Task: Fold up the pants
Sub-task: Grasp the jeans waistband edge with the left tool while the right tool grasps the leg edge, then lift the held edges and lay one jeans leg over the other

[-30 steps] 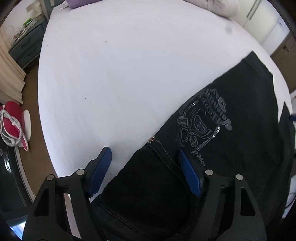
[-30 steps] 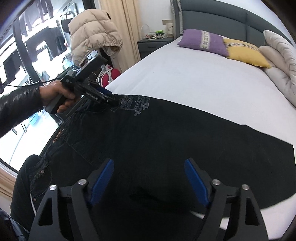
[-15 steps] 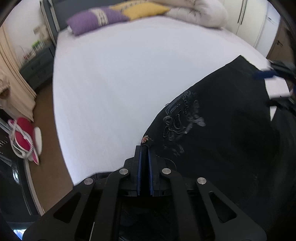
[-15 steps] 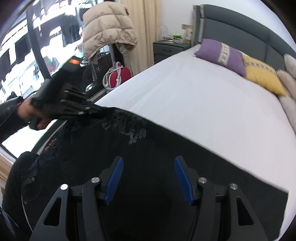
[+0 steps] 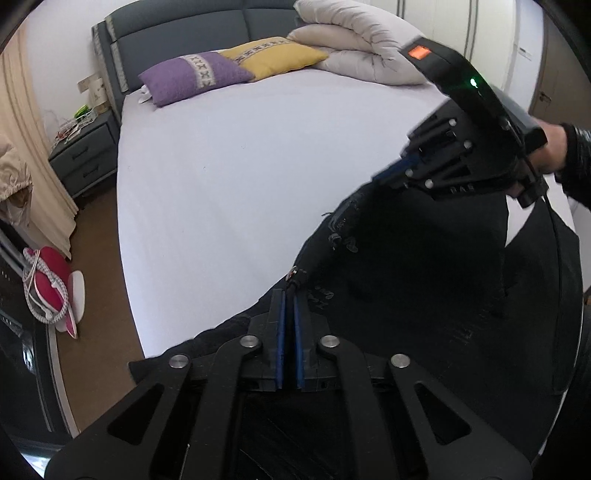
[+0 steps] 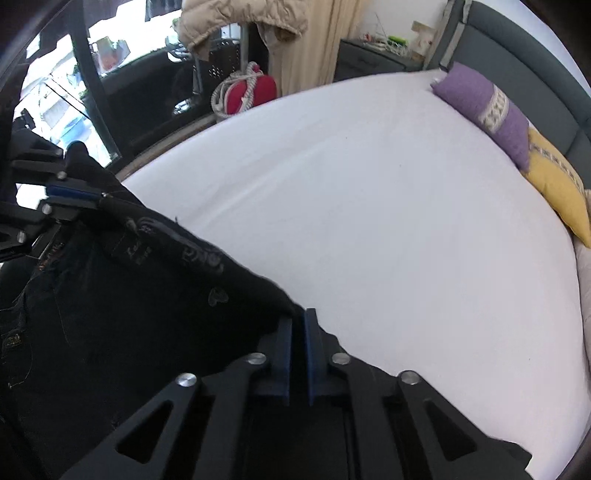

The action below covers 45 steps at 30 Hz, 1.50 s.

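Black pants point(image 5: 406, 277) with a pale print lie at the near edge of the white bed point(image 5: 240, 166). My left gripper point(image 5: 289, 295) is shut on the fabric at a rivet near the waist. In the left wrist view my right gripper point(image 5: 380, 177) pinches the same long edge further along and holds it above the sheet, a hand behind it. In the right wrist view the right gripper point(image 6: 298, 314) has its jaws closing, with the pants point(image 6: 129, 295) edge pressed between the blue pads. The left gripper point(image 6: 98, 195) holds the other end of the lifted edge.
A purple pillow point(image 5: 192, 75), a yellow pillow point(image 5: 273, 55) and a folded pale duvet point(image 5: 354, 44) lie by the grey headboard. A nightstand point(image 5: 83, 155) and a red bag point(image 5: 48, 291) stand left of the bed. A puffy coat point(image 6: 240, 18) hangs beyond it.
Both grippers went from open to closed on the pants, the left first and then the right. The pinched edge has risen off the sheet, and the two grippers have come closer together.
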### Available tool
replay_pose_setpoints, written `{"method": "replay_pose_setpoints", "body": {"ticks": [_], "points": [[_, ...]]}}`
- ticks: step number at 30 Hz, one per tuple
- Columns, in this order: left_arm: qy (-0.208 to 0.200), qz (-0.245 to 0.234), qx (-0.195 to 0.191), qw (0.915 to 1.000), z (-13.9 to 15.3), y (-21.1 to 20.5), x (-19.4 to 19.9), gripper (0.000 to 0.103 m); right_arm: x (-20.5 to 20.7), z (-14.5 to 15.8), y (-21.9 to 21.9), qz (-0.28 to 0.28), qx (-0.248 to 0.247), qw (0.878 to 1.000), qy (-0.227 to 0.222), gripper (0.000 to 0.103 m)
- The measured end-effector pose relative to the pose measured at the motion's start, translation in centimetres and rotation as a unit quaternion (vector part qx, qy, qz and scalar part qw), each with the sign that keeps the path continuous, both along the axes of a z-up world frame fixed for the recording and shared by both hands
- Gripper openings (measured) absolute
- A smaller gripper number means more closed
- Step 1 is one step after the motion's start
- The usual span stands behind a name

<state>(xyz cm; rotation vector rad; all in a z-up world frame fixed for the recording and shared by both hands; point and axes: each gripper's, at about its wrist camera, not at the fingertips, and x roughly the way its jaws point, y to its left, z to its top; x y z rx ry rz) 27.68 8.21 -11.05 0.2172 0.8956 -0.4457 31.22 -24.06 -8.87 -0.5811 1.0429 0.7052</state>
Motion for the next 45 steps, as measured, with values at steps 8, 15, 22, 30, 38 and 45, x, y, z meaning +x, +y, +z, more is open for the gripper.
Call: {"method": "replay_pose_setpoints", "body": {"ticks": [8,15,22,30,38,45], "points": [[0.003,0.014,-0.021,0.9997,0.4,-0.2,-2.1,0.002,-2.8,0.5,-1.6,-0.054,0.077,0.995,0.042,0.004],[0.011,0.031,-0.038,0.9987,1.0,0.4,-5.7,0.002,-8.8,3.4,-1.9,-0.049,0.12,0.991,0.019,0.004],[0.016,0.027,-0.054,0.9981,1.6,0.5,-13.4,0.002,-17.6,4.0,-1.7,-0.009,0.108,0.994,0.006,0.003],[0.076,-0.014,-0.065,0.9949,-1.2,-1.7,-23.8,0.002,-26.9,1.3,-2.9,0.01,0.053,0.998,0.02,0.003],[0.107,-0.025,-0.061,0.9921,-2.6,-2.7,-31.1,0.002,-34.3,-0.4,-1.2,0.06,-0.029,0.998,-0.005,0.003],[0.11,-0.048,-0.046,0.9918,-1.5,-3.5,-36.2,0.002,-38.5,-0.3,-1.3,0.05,-0.04,0.998,-0.013,0.003]]}}
